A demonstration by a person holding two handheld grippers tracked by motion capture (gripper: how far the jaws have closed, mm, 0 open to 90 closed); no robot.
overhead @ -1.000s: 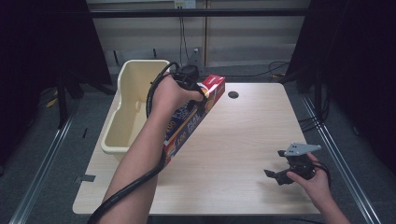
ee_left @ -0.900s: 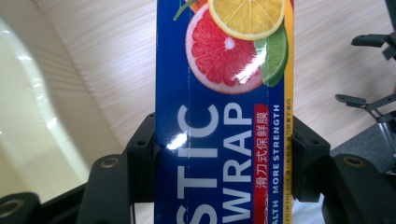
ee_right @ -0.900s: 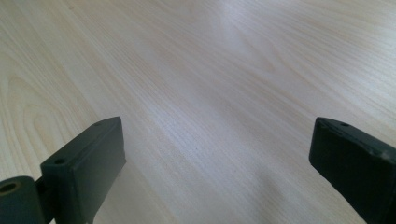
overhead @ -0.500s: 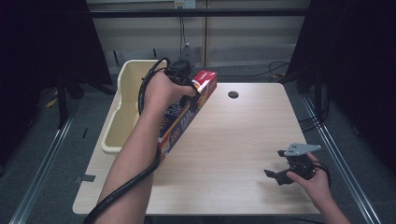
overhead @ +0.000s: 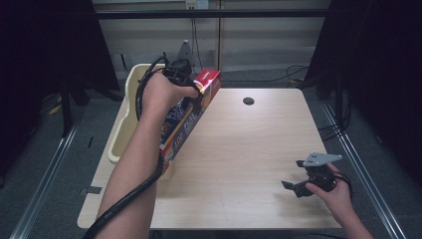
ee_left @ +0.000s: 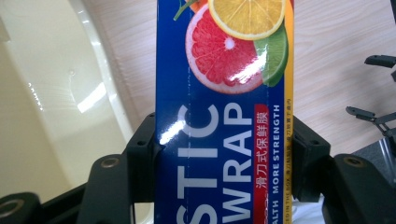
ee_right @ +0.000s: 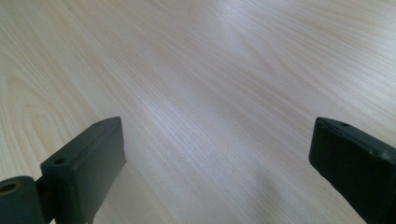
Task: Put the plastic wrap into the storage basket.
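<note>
Blue cardboard, glossy, with white lettering and a cut grapefruit and lemon printed on it: the plastic wrap box [ee_left: 219, 112] is clamped between the two black jaws of the left gripper [ee_left: 219, 161], which press on its long side faces. In the high view the left gripper [overhead: 191, 89] holds the box [overhead: 186, 122] near its upper, red end, tilted, with the lower end down by the table's left edge, close beside the cream plastic tub [overhead: 122, 132]. Whether that lower end touches the wood cannot be told.

The right gripper [overhead: 293, 185] sits low over the near right part of the table, well apart from the box, its jaws spread wide with nothing but bare wood between them [ee_right: 219, 140].

The likely trouble is the grip itself. The box is long and is held close to one end, so its free length may swing or pivot in the jaws, and the slick cardboard could slide. A hard squeeze might also crease the thin walls. Carried toward the tub, the low end could catch on the rim.

The table [overhead: 259, 149] is pale wood grain, with a dark round hole [overhead: 248, 101] near its far edge. Dark curtains hang on both sides, cables trail on the grey floor, and metal rails run along it.
</note>
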